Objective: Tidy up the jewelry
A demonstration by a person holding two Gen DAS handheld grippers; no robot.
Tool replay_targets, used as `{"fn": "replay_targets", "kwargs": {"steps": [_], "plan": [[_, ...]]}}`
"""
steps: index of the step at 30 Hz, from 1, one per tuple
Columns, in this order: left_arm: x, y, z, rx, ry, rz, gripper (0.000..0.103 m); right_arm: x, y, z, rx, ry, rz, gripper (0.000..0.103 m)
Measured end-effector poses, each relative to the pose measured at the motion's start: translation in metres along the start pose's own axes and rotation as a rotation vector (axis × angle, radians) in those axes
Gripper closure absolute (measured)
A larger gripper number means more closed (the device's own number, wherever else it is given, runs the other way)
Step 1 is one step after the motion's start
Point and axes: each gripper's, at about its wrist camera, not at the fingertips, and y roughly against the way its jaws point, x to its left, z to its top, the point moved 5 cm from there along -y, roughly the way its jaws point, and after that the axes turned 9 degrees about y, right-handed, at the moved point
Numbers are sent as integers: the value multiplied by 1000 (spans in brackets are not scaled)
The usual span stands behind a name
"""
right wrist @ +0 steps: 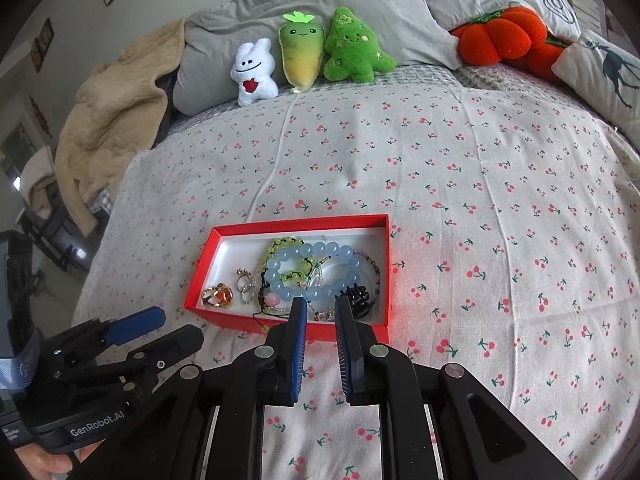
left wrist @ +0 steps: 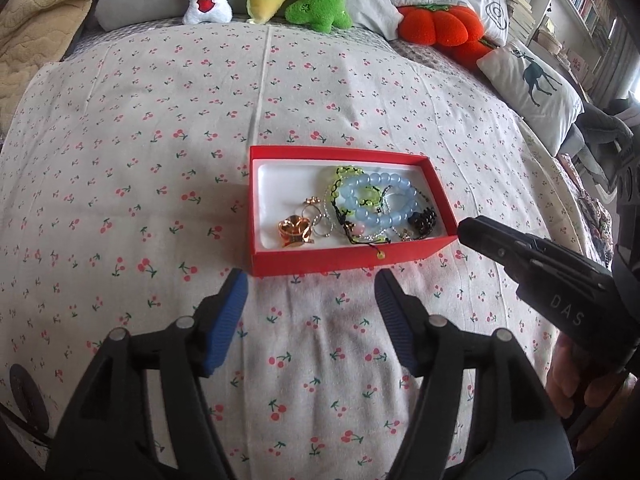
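A red open box (left wrist: 344, 257) (right wrist: 208, 254) with a white lining lies on the cherry-print bedsheet. Inside lie a light blue bead bracelet (left wrist: 376, 200) (right wrist: 316, 264), a yellow-green bracelet (left wrist: 346, 172) (right wrist: 280, 246), a gold ring (left wrist: 295, 232) (right wrist: 218, 295), small rings (left wrist: 316, 210) (right wrist: 245, 280), a black hair claw (left wrist: 424, 220) (right wrist: 358, 298) and thin chains. My left gripper (left wrist: 312, 280) is open and empty, just in front of the box; it also shows in the right wrist view (right wrist: 160, 328). My right gripper (right wrist: 321, 308) is narrowly open and empty at the box's near edge; it also shows in the left wrist view (left wrist: 470, 230).
Plush toys stand along the pillows at the head of the bed: a white one (right wrist: 256, 72), a yellow-green carrot (right wrist: 302, 56), a green tree (right wrist: 354, 48) and an orange pumpkin (right wrist: 500, 36). A beige blanket (right wrist: 108, 120) is heaped at the left. A deer pillow (left wrist: 532, 84) lies at the right.
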Motion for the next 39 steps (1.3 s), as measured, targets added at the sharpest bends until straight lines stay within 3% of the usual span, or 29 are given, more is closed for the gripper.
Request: {"fn": "replay_targets", "kwargs": {"steps": [2, 3, 4, 7, 9, 11, 12, 14, 21, 39], "plan": [[1, 3, -6, 24, -1, 16, 20, 1, 6, -8, 22, -7, -7, 67], [2, 5, -10, 35, -8, 33, 19, 1, 9, -13, 30, -16, -14, 39], [2, 6, -13, 44, -17, 48, 18, 0, 13, -18, 34, -24, -28, 20], [4, 11, -21, 45, -38, 98, 4, 2, 22, -30, 82, -18, -82, 19], [6, 16, -24, 24, -40, 122, 1, 1, 27, -38, 103, -36, -85, 17], [8, 18, -29, 20, -38, 130, 1, -1, 32, -43, 110, -57, -86, 10], [10, 18, -32, 20, -33, 134, 1, -2, 34, -45, 108, -67, -83, 0], [14, 18, -39, 27, -11, 130, 1, -4, 36, -47, 112, -68, -97, 0], [22, 15, -49, -16, -23, 244, 1, -6, 30, -63, 167, -4, -224, 0], [28, 11, -55, -21, 8, 290, 1, -6, 29, -71, 184, 7, -250, 0]]}}
